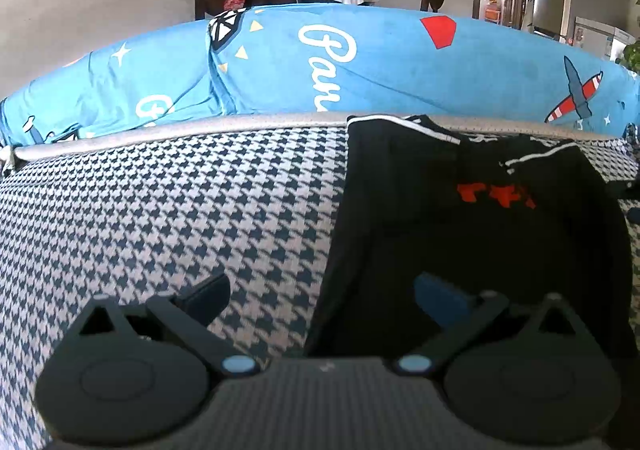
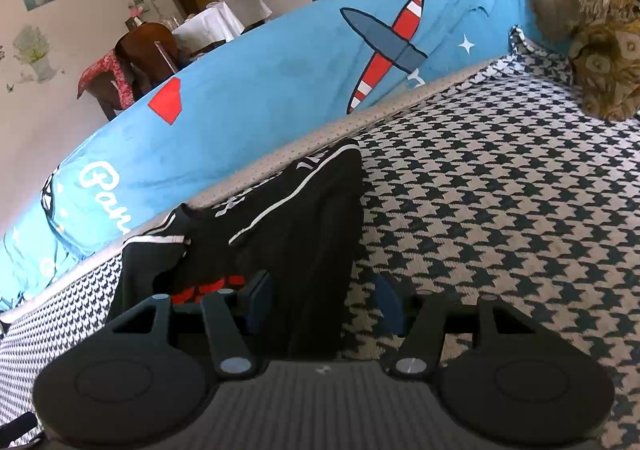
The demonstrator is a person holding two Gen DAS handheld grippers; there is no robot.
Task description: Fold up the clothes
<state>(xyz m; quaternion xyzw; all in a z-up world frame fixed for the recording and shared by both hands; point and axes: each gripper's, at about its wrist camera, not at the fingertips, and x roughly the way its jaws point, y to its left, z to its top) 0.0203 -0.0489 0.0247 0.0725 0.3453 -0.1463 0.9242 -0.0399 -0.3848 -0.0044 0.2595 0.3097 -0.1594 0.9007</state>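
Black fabric with white stripes and a red print, the garment (image 1: 472, 218) lies on the houndstooth cover (image 1: 180, 218), its far end touching the pale edge band (image 1: 160, 132) in front of the blue printed sheet (image 1: 360, 62). You see a narrow strip: both long sides run straight, and striped parts lie turned in over the top near the far end. Judge this as a garment already folded lengthwise; whether it is a finished fold or one awaiting a crosswise fold, the views do not settle.

Your left gripper (image 1: 320, 302) stands with jaws wide apart and holds nothing; it straddles the garment's left edge, one finger over the cover, the other over the black cloth. Your right gripper (image 2: 320, 306) is likewise spread and holds nothing, straddling the right edge near the closer end. Contact between fingers and cloth cannot be confirmed.

A brown patterned cushion (image 2: 600, 62) rests well apart, at the far right.
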